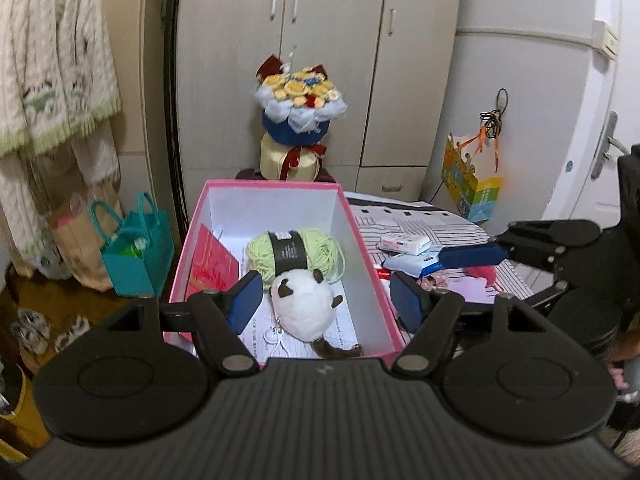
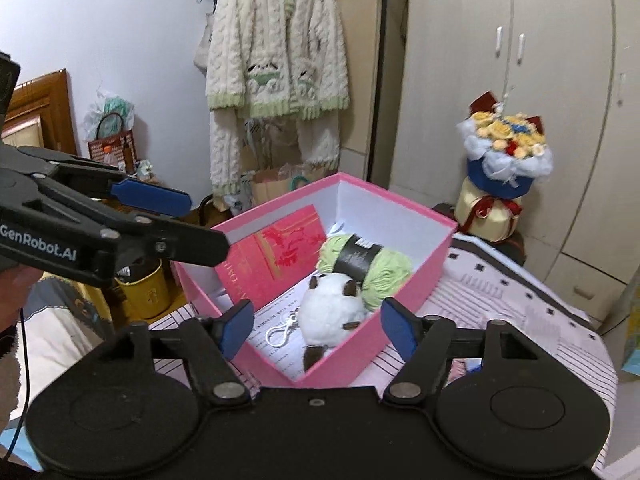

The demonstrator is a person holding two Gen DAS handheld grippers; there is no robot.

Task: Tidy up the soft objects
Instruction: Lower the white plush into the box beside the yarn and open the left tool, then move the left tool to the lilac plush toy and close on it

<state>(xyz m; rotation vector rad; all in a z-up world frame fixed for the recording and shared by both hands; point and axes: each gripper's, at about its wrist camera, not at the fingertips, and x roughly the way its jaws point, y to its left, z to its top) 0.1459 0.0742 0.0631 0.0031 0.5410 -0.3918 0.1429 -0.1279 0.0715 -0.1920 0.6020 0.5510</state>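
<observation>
Both our grippers, left gripper and right gripper, hang spread apart and empty. Plush toy and green yarn skein sit in the pink box; tissue packs lie rightward, nearer our right.

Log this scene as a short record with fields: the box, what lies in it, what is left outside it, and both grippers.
box: pink box, lid off, on striped cloth
inside: green yarn skein, white plush toy with clasp, red booklet leaning on wall
outside: tissue packs beside box
left gripper: open, empty
right gripper: open, empty
</observation>
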